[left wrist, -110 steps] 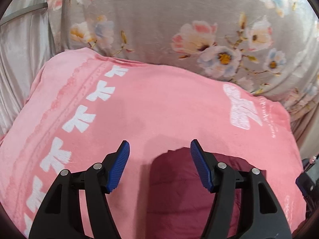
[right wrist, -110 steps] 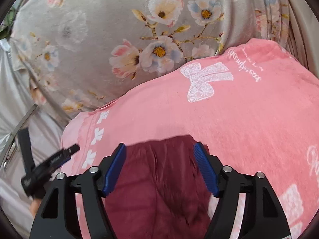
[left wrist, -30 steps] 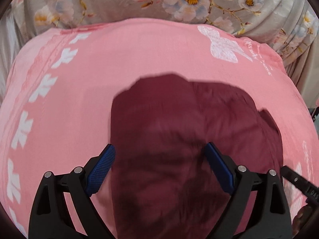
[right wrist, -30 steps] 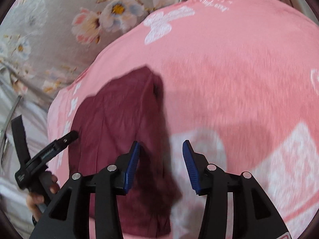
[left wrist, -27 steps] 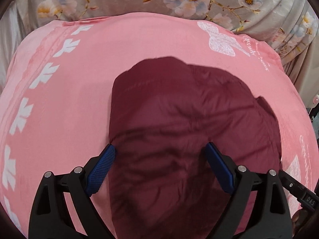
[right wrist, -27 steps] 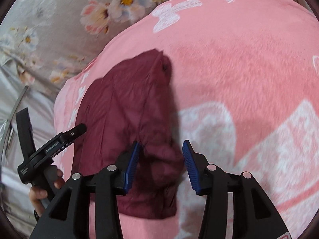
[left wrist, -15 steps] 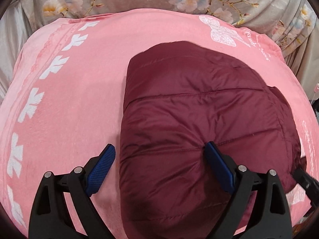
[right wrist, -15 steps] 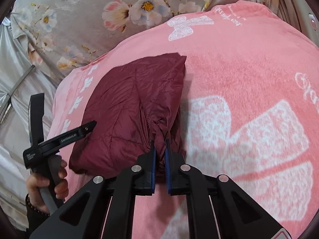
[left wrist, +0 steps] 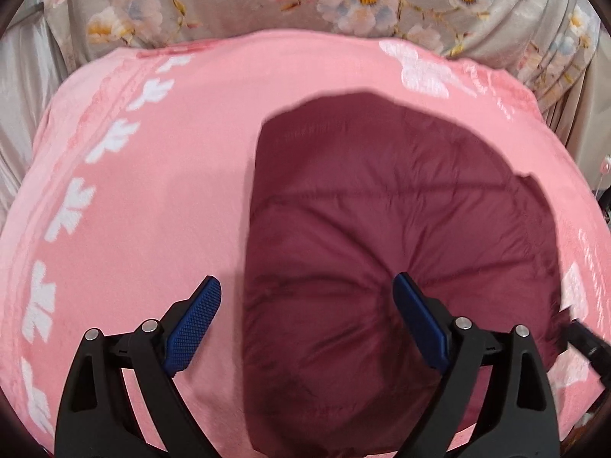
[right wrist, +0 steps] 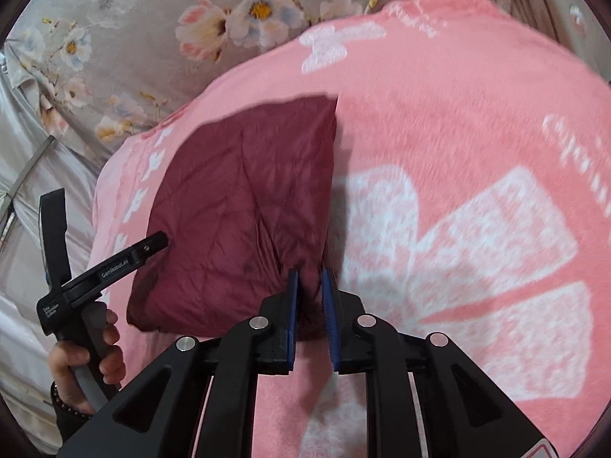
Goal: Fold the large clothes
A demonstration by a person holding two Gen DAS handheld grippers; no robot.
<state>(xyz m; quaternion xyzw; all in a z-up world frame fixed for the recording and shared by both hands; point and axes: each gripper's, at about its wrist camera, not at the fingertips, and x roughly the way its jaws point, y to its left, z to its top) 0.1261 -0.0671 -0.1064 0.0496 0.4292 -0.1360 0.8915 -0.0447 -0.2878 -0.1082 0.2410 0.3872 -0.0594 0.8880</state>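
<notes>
Pink fleece blanket (left wrist: 160, 206) with white bow prints covers a bed; grey floral sheet (left wrist: 229, 4) bunched along its far edge. Pale curtain-like fabric at the left side.

Maroon quilted jacket (left wrist: 366, 236) lies on the blanket, toward the near edge, already gathered into a compact, puffy, roughly rectangular bundle. No sleeves or hood can be made out; they look tucked in.

Left gripper (left wrist: 307, 324): jaws spread wide, poised over the bundle's near left portion, holding nothing. Right gripper (right wrist: 309, 297): jaws pressed nearly together, pinching a bunched fold at the jacket's near right corner.

Judgement: folding is well advanced. Remaining, probably: one more fold or a squaring-up of the pinched corner, then flattening. The padding looks springy, so the bundle may puff open once released.
</notes>
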